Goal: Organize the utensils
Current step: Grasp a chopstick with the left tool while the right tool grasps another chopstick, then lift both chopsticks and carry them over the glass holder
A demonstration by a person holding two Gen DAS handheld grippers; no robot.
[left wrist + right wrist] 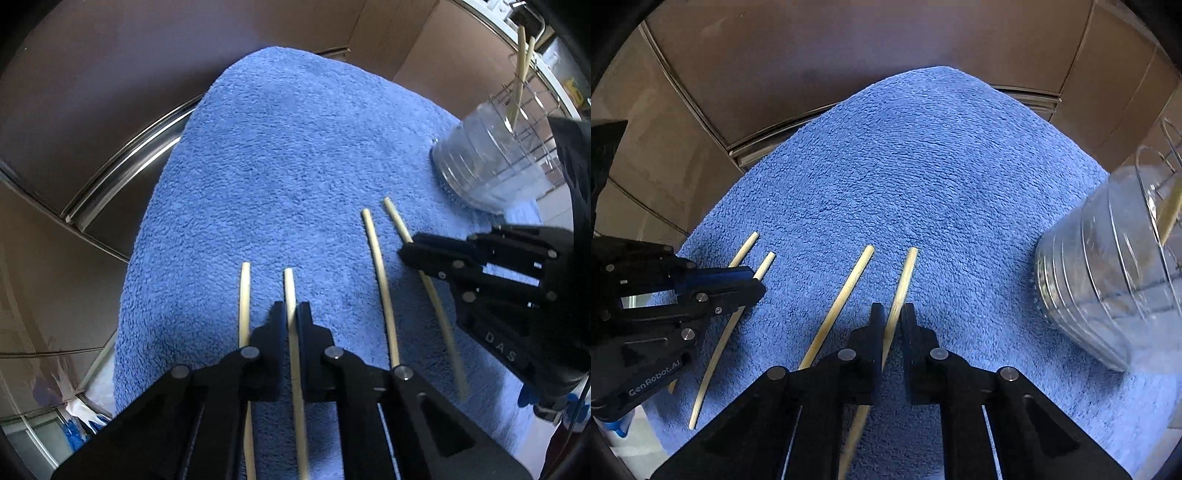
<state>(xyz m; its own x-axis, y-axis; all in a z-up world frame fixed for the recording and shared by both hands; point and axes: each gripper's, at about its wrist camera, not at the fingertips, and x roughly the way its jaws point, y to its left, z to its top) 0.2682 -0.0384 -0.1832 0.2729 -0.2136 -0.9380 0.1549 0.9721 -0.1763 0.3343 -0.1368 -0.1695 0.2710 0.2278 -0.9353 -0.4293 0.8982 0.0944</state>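
Several pale wooden chopsticks lie on a blue towel (295, 147). My left gripper (290, 314) is shut on one chopstick (291, 295), with another chopstick (244, 302) lying just left of it. My right gripper (892, 314) is shut on a chopstick (905, 273); it shows in the left wrist view (410, 247) over that chopstick (395, 218). A loose chopstick (846, 295) lies left of it on the towel (923, 166). The left gripper shows at the left of the right wrist view (753, 284).
A clear plastic jar (484, 162) stands at the towel's right edge, also in the right wrist view (1108, 277). Behind it a wire rack (524, 107) holds two upright chopsticks (521, 70). Brown cardboard walls (849, 55) stand behind the towel.
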